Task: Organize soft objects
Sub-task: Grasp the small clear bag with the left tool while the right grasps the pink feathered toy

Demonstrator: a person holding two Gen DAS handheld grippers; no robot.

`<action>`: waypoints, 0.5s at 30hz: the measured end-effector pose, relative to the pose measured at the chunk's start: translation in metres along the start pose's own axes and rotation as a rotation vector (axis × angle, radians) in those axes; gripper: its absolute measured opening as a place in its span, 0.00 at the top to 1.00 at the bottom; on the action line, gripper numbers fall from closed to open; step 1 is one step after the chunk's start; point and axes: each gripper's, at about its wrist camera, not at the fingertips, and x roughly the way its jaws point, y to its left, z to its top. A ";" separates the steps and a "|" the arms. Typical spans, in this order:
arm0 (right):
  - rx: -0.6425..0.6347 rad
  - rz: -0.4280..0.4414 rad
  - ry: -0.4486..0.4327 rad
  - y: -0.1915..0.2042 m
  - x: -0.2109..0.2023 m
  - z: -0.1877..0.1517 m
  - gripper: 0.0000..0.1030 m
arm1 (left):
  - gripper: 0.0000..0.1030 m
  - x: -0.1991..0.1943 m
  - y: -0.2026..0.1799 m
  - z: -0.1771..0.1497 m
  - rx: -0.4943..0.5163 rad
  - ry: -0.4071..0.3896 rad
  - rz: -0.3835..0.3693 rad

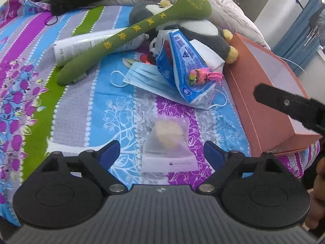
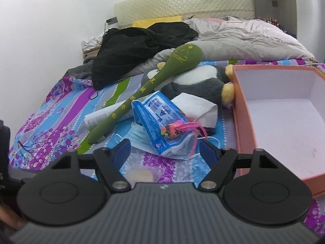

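Note:
My left gripper (image 1: 161, 146) hangs open above a clear pouch (image 1: 168, 140) holding something pale yellow, flat on the patterned bedsheet. My right gripper (image 2: 165, 145) is open too; a blue tissue packet (image 2: 160, 118) and a blue face mask (image 2: 138, 138) lie just beyond its fingertips, untouched. A pink feathery toy (image 2: 178, 130) rests on the packet. A long green plush (image 2: 142, 93) leans across a grey and white penguin plush (image 2: 199, 83). The open orange box (image 2: 241, 118) stands at the right, empty.
A white tube (image 1: 81, 48) lies under the green plush (image 1: 130, 34). A black garment (image 2: 138, 55) and a grey quilt (image 2: 243, 36) are heaped near the headboard. Folded white tissue (image 2: 199, 109) sits beside the packet. The other gripper's finger (image 1: 284, 103) hovers over the box (image 1: 254, 93).

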 end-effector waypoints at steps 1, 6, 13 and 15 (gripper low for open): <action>0.003 0.013 -0.002 -0.001 0.004 0.001 0.26 | 0.11 0.004 0.001 0.000 -0.006 0.004 -0.002; -0.020 -0.014 0.018 -0.002 0.034 0.005 0.26 | 0.15 0.031 0.005 0.001 -0.030 0.035 -0.016; -0.040 -0.028 0.064 -0.013 0.082 0.006 0.31 | 0.20 0.066 0.009 -0.003 -0.035 0.074 -0.013; -0.038 -0.012 0.072 -0.015 0.092 0.008 0.33 | 0.21 0.072 0.008 -0.005 -0.022 0.069 -0.012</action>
